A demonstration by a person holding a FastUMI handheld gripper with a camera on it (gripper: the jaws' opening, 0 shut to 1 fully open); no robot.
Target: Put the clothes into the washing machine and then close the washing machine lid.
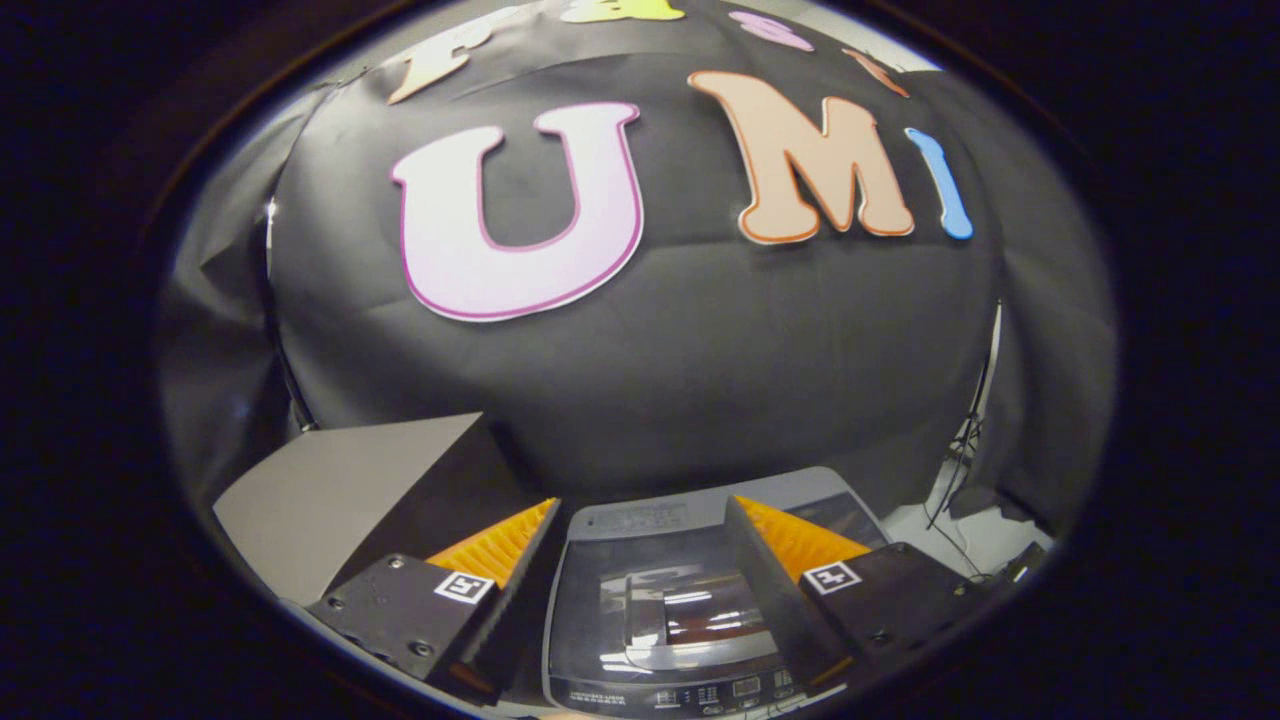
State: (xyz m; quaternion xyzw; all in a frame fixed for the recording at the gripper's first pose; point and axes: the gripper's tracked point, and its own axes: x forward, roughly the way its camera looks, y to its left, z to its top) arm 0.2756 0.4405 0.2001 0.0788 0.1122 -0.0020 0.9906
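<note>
The washing machine (630, 520), a grey top-loader, stands below me, seen between and beyond the two fingers. Its dark glossy lid (660, 610) lies flat on top and reflects lights. Its control panel (700, 692) runs along the near edge. My gripper (640, 505) hangs above the machine, open, with nothing between the fingers. The two fingers stand wide apart, one over each side of the lid.
A grey box (340, 490) stands to the left of the machine, beside the left finger. The black cloth wall rises close behind the machine. At the right, a thin stand with cables (965, 440) rests on a pale floor (950, 535).
</note>
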